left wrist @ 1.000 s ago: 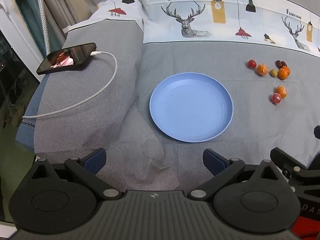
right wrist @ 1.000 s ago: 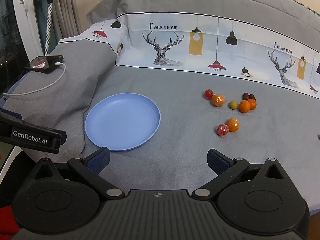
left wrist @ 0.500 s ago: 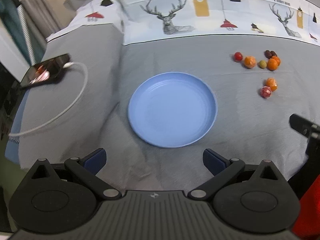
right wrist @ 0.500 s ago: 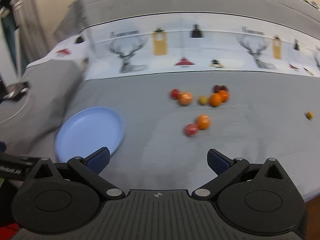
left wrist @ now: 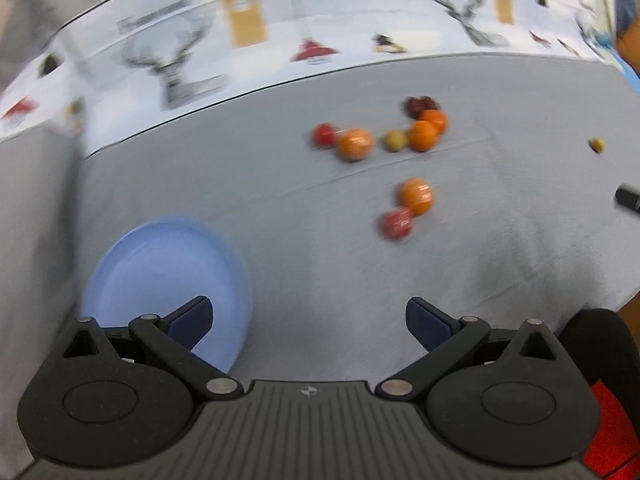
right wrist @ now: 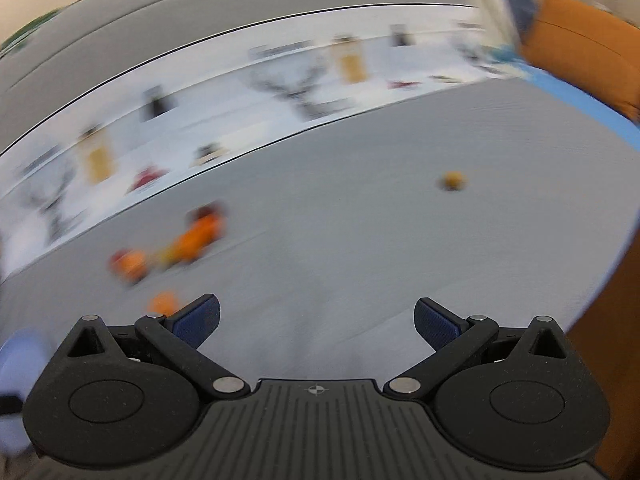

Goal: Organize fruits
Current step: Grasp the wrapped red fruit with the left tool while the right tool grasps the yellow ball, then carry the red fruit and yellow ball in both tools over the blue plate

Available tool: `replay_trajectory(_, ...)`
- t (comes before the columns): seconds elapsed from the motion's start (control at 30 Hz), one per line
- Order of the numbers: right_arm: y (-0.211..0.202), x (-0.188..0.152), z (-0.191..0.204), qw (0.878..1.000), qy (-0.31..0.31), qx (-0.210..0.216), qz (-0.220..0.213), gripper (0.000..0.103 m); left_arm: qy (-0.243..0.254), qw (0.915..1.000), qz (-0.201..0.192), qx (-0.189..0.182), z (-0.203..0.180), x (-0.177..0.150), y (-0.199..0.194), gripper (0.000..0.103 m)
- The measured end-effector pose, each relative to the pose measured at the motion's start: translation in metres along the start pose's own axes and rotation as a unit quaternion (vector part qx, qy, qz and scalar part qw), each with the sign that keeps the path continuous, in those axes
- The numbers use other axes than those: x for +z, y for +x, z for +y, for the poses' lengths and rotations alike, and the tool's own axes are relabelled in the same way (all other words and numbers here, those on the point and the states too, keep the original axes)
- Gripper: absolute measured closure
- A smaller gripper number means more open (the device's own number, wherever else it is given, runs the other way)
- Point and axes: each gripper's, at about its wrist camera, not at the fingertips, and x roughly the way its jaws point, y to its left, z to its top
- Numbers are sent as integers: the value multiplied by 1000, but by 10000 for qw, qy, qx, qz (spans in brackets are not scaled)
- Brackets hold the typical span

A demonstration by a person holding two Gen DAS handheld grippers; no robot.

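Fruits [left wrist: 416,136] lie loose on the grey bed [left wrist: 320,240], upper right of centre in the left wrist view, one stray [right wrist: 454,181] far right. Blue plate [left wrist: 160,264], lower left, holds nothing, so sorting looks unstarted. Round fruits show no long axis. Left claw [left wrist: 308,320] and right claw [right wrist: 317,320] gape wide, empty.

Fruits and a plate spread over a bed

In the left wrist view the plate [left wrist: 160,276] lies near and to the left on the bed [left wrist: 300,248], partly behind the left gripper's left finger. A row of fruits [left wrist: 384,130] lies farther back and right of centre, with a pair of fruits [left wrist: 408,208] nearer, apart from the row. One small fruit [left wrist: 597,144] lies alone, well off to the right. A printed band of bedding [left wrist: 280,36] runs behind everything.
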Motion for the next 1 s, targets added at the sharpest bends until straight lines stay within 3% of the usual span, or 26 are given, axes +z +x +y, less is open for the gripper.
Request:
replay_trajectory(0.13,40,25,-42,9975,337,-559,-266,0,467,9989,29,-44,-37,21,47,0)
replay_trajectory(0.33,141,63,-92,9881,707,-1219,-621,1,761,9969,191,-22,-67,39,102,0)
replay_trajectory(0.5,217,77,-107,9886,812,-1254,-205,1,911,9955,214,-127,-75,44,122,0)
replay_trajectory(0.6,249,78,-102,9889,489,-1405,58,1,1007,9947,140,-135,-79,47,130,1)
replay_trajectory(0.63,253,74,-100,9884,410,-1462,-23,0,1022,9946,83,-150,-80,47,131,6)
replay_trajectory(0.67,251,73,-100,9886,399,-1446,-130,2,1017,9946,47,-190,-80,48,132,22)
replay_trajectory(0.7,249,71,-99,9888,409,-1422,-189,10,1016,9943,59,-305,-80,48,133,37)
replay_trajectory(0.73,243,69,-99,9889,365,-1403,-340,22,1023,9932,143,-530,-79,49,135,62)
replay_trajectory(0.77,240,69,-98,9889,294,-1398,-398,59,966,9928,166,-686,-78,50,135,69)
replay_trajectory(0.8,240,69,-96,9891,194,-1406,-383,74,861,9930,156,-799,-76,50,133,69)
replay_trajectory(1.0,212,74,-91,9912,465,-1187,-355,74,676,9946,-14,-786,-66,48,109,69)
